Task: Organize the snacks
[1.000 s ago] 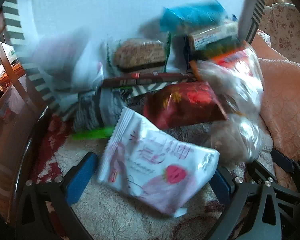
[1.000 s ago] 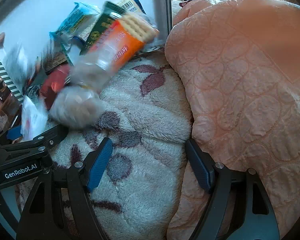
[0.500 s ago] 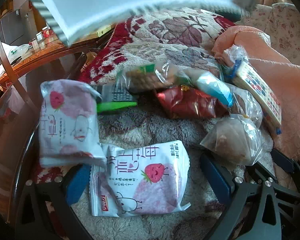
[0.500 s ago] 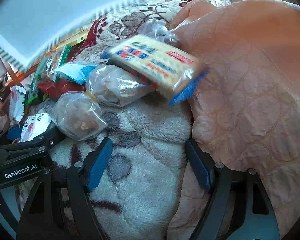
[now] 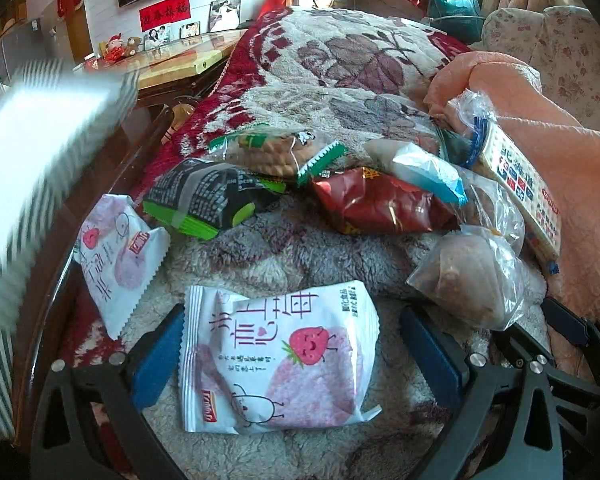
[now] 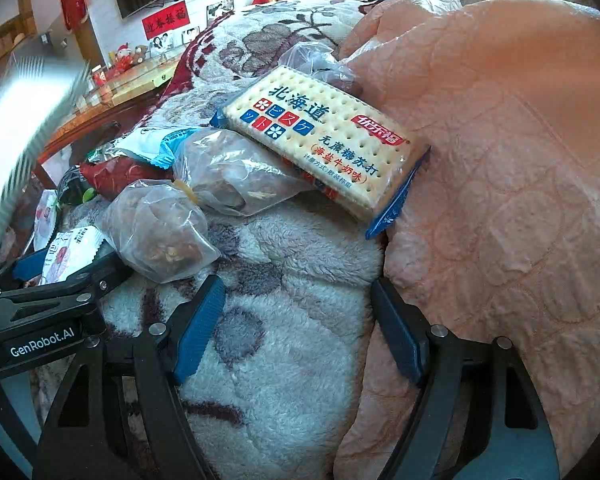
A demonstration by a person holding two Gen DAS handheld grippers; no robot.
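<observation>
The white box point(image 5: 40, 184) is swinging away left after tipping out the snacks, which are now lying scattered on the blanket point(image 5: 340, 52). Both the left gripper point(image 5: 288, 356) and right gripper point(image 6: 296, 324) are hanging apart, empty; the strawberry packet point(image 5: 276, 356) is lying between the left one's fingers, so sorting is only starting.

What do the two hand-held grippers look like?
Both hand-held grippers, left and right, have matte black skeletal frames with silver bolts and blue ribbed pads on the fingers. White GenRobot.AI lettering marks the left one's body. No cables or sleeves visible.
</observation>
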